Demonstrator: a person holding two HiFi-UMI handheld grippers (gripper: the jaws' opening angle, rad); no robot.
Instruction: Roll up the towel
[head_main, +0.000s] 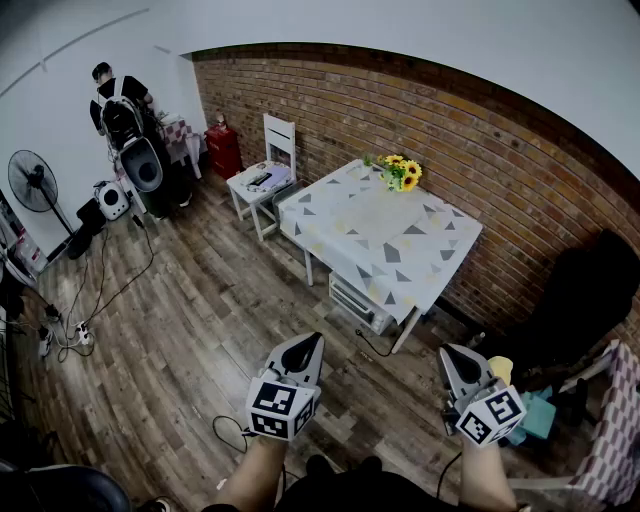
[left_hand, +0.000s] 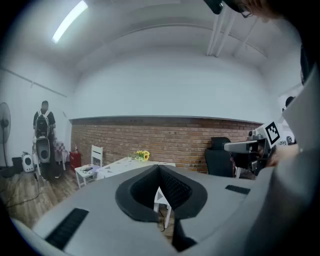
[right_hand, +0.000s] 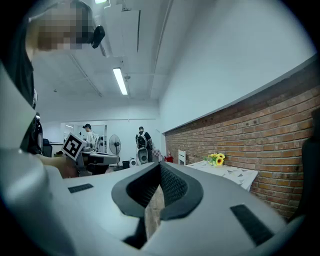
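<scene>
The grey, ribbed-padded left gripper (head_main: 303, 348) and right gripper (head_main: 455, 356) are both pinched together, empty, with a square triangle-patterned tablecloth (head_main: 380, 235) at twelve o'clock against a rough brick wall (head_main: 480, 140).

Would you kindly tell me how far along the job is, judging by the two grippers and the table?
Done: nothing that shows. In hand: nothing either. The left gripper and the right gripper are both shut and empty, held over the wooden floor, apart from the table. Left: everything. No towel shows in any view, and the table bears only a bunch of sunflowers.
</scene>
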